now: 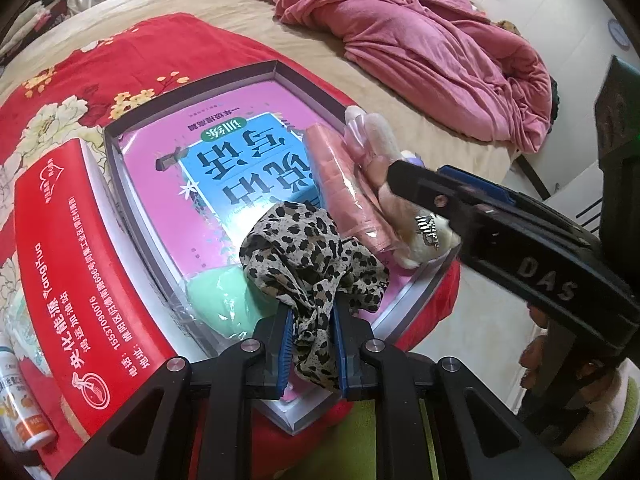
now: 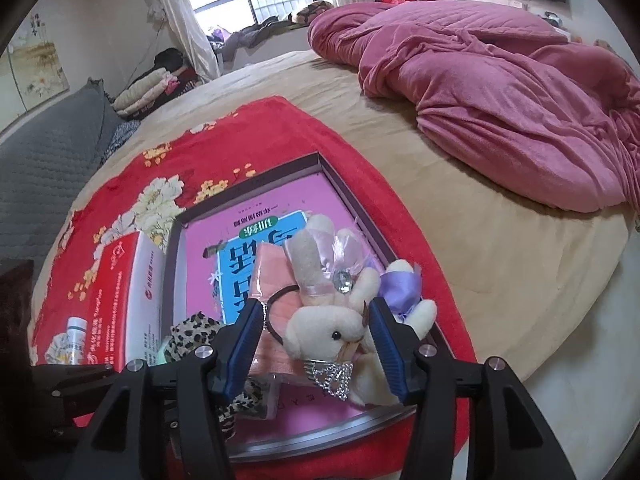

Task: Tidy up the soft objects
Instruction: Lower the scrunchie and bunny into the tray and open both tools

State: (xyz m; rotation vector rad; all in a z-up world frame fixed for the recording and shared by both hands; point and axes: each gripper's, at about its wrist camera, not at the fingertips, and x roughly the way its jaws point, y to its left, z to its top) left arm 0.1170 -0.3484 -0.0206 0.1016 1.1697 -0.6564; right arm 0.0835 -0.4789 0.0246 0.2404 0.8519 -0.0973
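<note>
My left gripper (image 1: 311,334) is shut on a leopard-print cloth (image 1: 308,260) and holds it over the near end of a grey tray (image 1: 192,80). The tray holds a pink book (image 1: 232,152), a green pouch (image 1: 218,296), a folded pink cloth (image 1: 340,176) and a cream plush rabbit (image 2: 332,320). My right gripper (image 2: 316,332) is open, its blue fingers on either side of the rabbit's head; whether they touch it I cannot tell. The leopard cloth also shows in the right wrist view (image 2: 192,336).
The tray lies on a red floral blanket (image 2: 224,132) on a tan bed (image 2: 500,248). A red box (image 1: 72,264) and a small bottle (image 1: 20,400) sit left of the tray. A pink quilt (image 2: 500,92) is heaped at the far right.
</note>
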